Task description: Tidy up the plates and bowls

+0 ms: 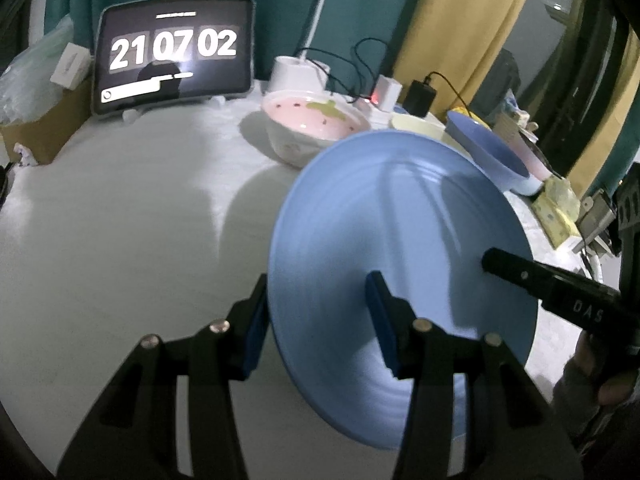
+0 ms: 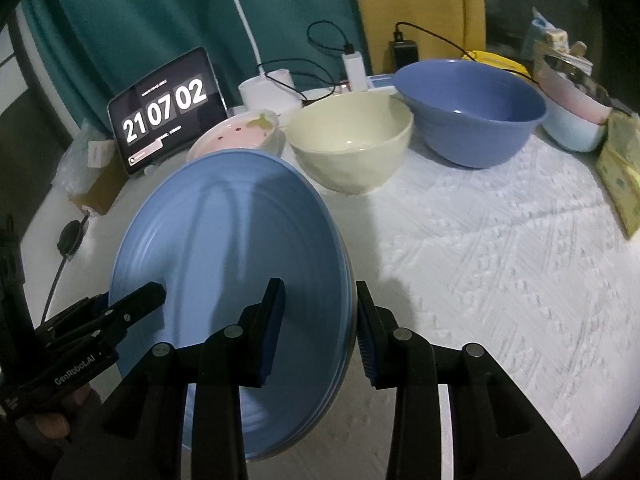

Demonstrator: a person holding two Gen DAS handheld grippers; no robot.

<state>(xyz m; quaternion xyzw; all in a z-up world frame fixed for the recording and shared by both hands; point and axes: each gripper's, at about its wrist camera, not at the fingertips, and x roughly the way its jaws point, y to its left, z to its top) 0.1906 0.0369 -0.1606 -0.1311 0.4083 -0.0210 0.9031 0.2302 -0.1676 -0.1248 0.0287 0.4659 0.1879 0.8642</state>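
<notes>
Carrying the blue plate [image 2: 228,248] well means keeping both rims level: the left tongs [image 1: 316,320] and the right tongs [image 2: 320,332] each clamp an opposite edge, half-closed, lifting it tilted above the surface [image 2: 500,240], near its front edge.

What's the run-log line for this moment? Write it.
left gripper: gripping blue plate | right gripper: gripping opposite rim | plate: tilted above table

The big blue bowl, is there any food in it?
No, in the right wrist view the big blue bowl shows only its bare blue inside.
</notes>
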